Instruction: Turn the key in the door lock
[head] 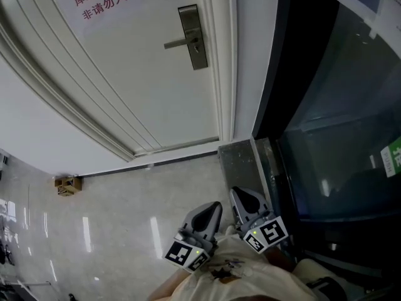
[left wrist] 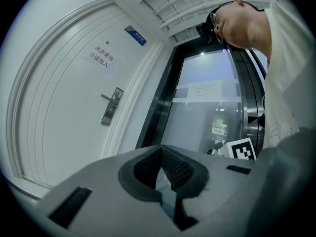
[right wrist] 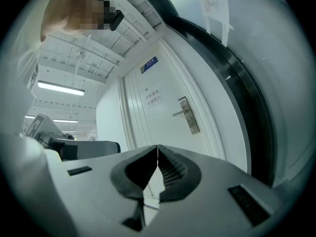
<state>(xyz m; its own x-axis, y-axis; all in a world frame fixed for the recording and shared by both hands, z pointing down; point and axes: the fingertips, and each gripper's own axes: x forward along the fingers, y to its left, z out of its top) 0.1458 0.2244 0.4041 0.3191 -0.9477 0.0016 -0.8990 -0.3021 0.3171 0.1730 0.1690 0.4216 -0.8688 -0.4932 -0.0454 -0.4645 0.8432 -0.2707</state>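
- Lock plate (head: 193, 36) sits on the white door (head: 125, 74), near the door's right edge in the head view, just beside the frame.
- Plate's long axis runs up and down the door; in the head view it leans slightly off vertical.
- Lever handle (head: 177, 43) sticks out from the plate toward the left, away from the door edge, and lies roughly level across the door.
- Keyhole area under the lever is too small to read; I cannot make out a key.
- My left gripper (left wrist: 160, 148): jaw tips pressed together. A small pinkish patch shows in the gap below the tips; I cannot tell what it is.
- My right gripper (right wrist: 157, 148): jaw tips pressed together.
- Both grippers sit low in the head view, side by side, close to my body and well apart from the lock.
- Left gripper view: lock up and left of the jaws. Right gripper view: lock above and slightly right of the jaws.
- Red-lettered sign (head: 100, 5) on the door, up and left of the lock.
- Dark glass door (head: 338, 137) to the right of the white door.
- Small brown box (head: 67, 184) on the tiled floor (head: 125, 224), by the door's bottom left.
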